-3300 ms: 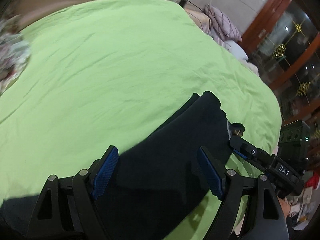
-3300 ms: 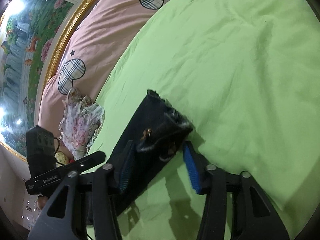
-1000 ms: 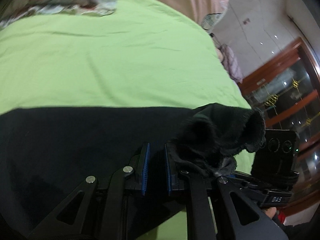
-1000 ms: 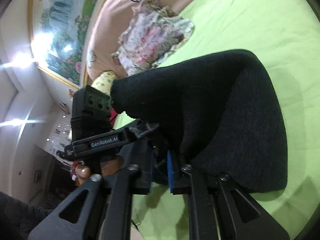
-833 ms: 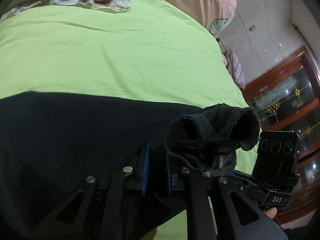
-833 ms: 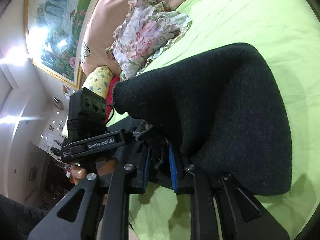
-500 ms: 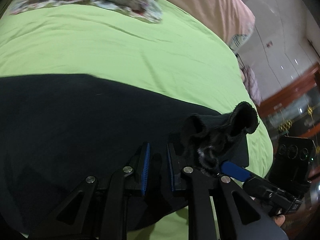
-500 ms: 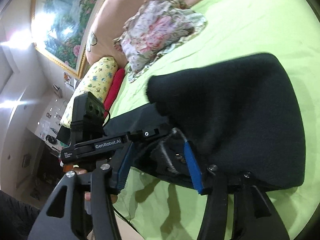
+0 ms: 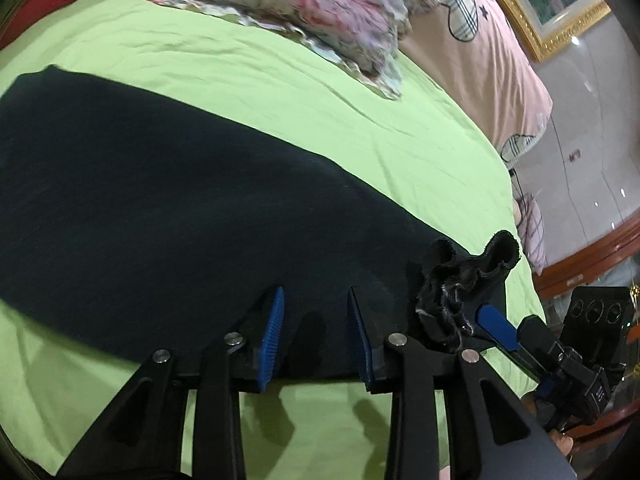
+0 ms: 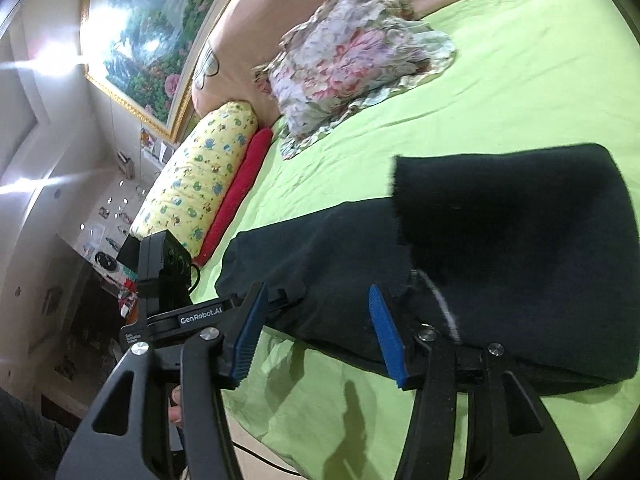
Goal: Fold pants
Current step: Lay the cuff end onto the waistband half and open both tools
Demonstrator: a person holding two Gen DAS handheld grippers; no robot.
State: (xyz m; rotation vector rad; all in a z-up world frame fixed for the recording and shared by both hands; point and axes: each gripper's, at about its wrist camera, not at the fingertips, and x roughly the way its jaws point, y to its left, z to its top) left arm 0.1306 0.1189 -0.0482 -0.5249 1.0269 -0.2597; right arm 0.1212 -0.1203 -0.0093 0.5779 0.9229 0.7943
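Dark navy pants point(image 9: 168, 208) lie folded along the near edge of a green bed sheet point(image 9: 280, 92). In the right wrist view the pants point(image 10: 500, 248) show a folded-over upper layer on the right. My left gripper point(image 9: 316, 334) is open at the pants' near edge, with nothing between its blue pads. A bunched cuff point(image 9: 464, 280) lies just right of it. My right gripper point(image 10: 316, 330) is open and empty over the pants' near edge. Each gripper shows in the other's view, the right one point(image 9: 496, 330) and the left one point(image 10: 224, 312).
A floral cloth point(image 10: 352, 60) lies on the sheet beyond the pants, also in the left wrist view point(image 9: 320, 8). A yellow patterned pillow point(image 10: 200, 176) and a red one point(image 10: 236, 196) lie at the bed's left. A pink duvet point(image 9: 488, 52) and a framed painting point(image 10: 148, 40) stand behind.
Both grippers, shut on the pants' cuff end a second ago, have opened and let it go. The cuff has dropped onto the folded pants, and both grippers have drawn back a little.
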